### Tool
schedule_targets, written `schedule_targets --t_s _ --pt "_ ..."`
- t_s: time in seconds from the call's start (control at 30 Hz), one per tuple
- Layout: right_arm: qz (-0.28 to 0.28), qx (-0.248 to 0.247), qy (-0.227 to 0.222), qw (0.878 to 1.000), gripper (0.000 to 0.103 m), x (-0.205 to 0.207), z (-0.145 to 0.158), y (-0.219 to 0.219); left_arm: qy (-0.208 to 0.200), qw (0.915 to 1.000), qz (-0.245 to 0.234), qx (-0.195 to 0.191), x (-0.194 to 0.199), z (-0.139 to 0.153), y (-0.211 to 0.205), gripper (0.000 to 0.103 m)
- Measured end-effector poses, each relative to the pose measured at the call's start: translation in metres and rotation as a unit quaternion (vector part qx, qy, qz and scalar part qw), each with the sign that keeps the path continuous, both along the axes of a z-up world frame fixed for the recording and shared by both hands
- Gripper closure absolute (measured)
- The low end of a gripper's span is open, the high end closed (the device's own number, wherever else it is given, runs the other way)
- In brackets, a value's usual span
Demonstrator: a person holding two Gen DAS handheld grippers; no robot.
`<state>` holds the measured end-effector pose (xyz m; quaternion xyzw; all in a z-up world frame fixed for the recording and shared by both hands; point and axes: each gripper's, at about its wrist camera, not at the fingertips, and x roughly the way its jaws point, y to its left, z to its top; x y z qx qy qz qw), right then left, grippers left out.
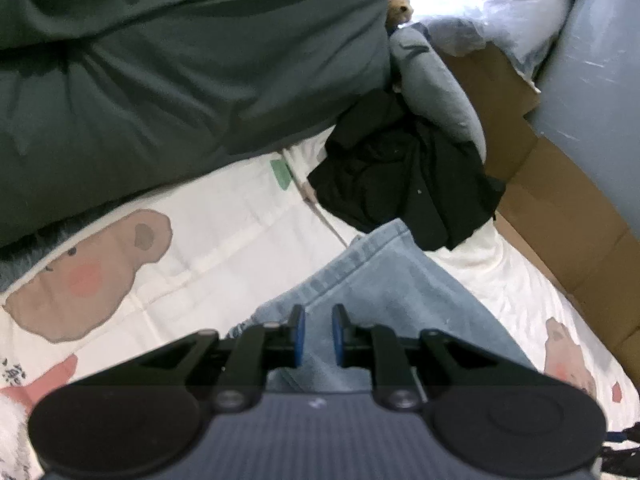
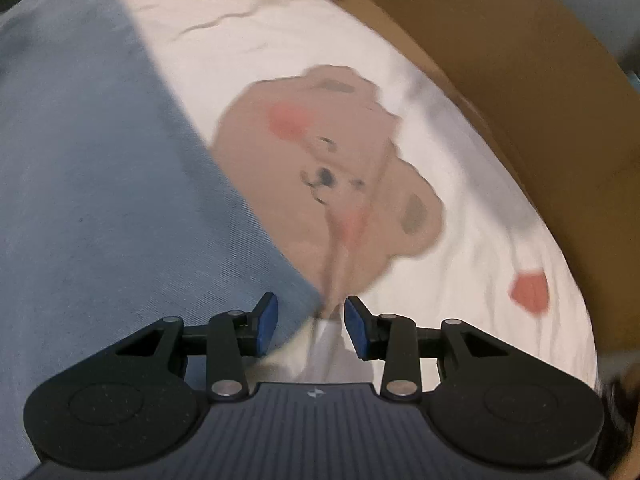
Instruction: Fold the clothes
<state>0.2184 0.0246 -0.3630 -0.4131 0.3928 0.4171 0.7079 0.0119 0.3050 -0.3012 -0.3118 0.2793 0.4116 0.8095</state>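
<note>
We note a white bear-print bedsheet point(image 2: 280, 40), a dark green duvet point(image 1: 160, 60) heaped on it; light blue jeans point(image 1: 384, 280) lie flat on the sheet. Left gripper point(image 1: 318, 334) over the denim, fingers narrowly apart; right gripper point(image 2: 310, 322) at its edge, fingers wider, both empty

We see a white bear-print sheet point(image 1: 224, 216) — a dark green duvet point(image 1: 180, 60) bunched behind it, brown cardboard point(image 1: 560, 200) alongside.
</note>
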Motion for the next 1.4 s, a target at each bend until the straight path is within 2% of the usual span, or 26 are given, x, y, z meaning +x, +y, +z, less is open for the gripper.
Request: schedule_targets --t_s 0.03,0.07,0.17,0.2,0.23,0.33,0.47,0.53,0.63,0.7,0.87,0.97,1.1,1.23,1.4 --pt "-0.013 0.003 -0.002 1.0 0.066 -0.001 0.003 -0.003 0.0 1.0 0.002 0.006 0.0 0.002 -0.001 0.089" --pt "-0.027 0.007 -0.003 1.0 0.074 -0.001 0.006 -0.006 -0.001 1.0 0.004 0.009 0.001 0.003 -0.001 0.089" --pt "-0.092 0.036 0.014 0.995 0.078 -0.002 0.015 -0.011 -0.01 0.9999 0.006 0.009 0.003 0.005 -0.001 0.089" --pt "-0.115 0.05 0.025 0.992 0.086 -0.002 0.018 -0.012 -0.013 0.9999 0.006 0.007 0.004 0.005 -0.001 0.089" --pt "-0.135 0.061 0.035 0.988 0.089 -0.003 0.019 -0.012 -0.017 0.9998 0.004 0.004 0.005 0.005 -0.001 0.089" --pt "-0.151 0.061 0.05 0.985 0.089 -0.013 0.012 -0.006 -0.025 0.9997 -0.005 0.001 0.008 0.006 -0.003 0.089" --pt "-0.181 0.067 0.066 0.979 0.09 -0.001 0.0 -0.004 -0.023 0.999 -0.039 -0.003 0.014 0.0 -0.004 0.086" --pt "-0.195 0.069 0.074 0.975 0.091 0.005 -0.006 -0.004 -0.013 0.9985 -0.053 -0.011 0.015 -0.01 -0.002 0.086" --pt "-0.216 0.073 0.085 0.97 0.092 0.014 -0.015 -0.003 0.011 0.9987 -0.04 -0.031 0.01 -0.025 0.006 0.087" --pt "-0.216 0.077 0.088 0.969 0.093 0.016 -0.015 -0.005 0.014 0.9989 -0.034 -0.029 0.006 -0.029 0.008 0.094" --pt "-0.233 0.085 0.095 0.964 0.092 0.013 -0.013 -0.009 0.002 0.9986 -0.023 -0.047 0.0 -0.038 0.015 0.094" --pt "-0.227 0.079 0.115 0.964 0.093 0.002 -0.014 -0.011 -0.001 0.9984 -0.021 -0.052 0.001 -0.041 0.021 0.097" --pt "-0.207 0.067 0.124 0.968 0.093 -0.018 -0.013 -0.018 -0.012 0.9978 -0.017 -0.063 0.001 -0.044 0.027 0.098" --pt "-0.192 0.054 0.133 0.971 0.093 -0.039 -0.011 -0.027 -0.006 0.9985 -0.025 -0.048 0.002 -0.045 0.023 0.098" --pt "-0.161 0.03 0.147 0.975 0.093 -0.076 -0.011 -0.039 -0.015 0.9982 -0.025 -0.053 -0.001 -0.047 0.025 0.098"
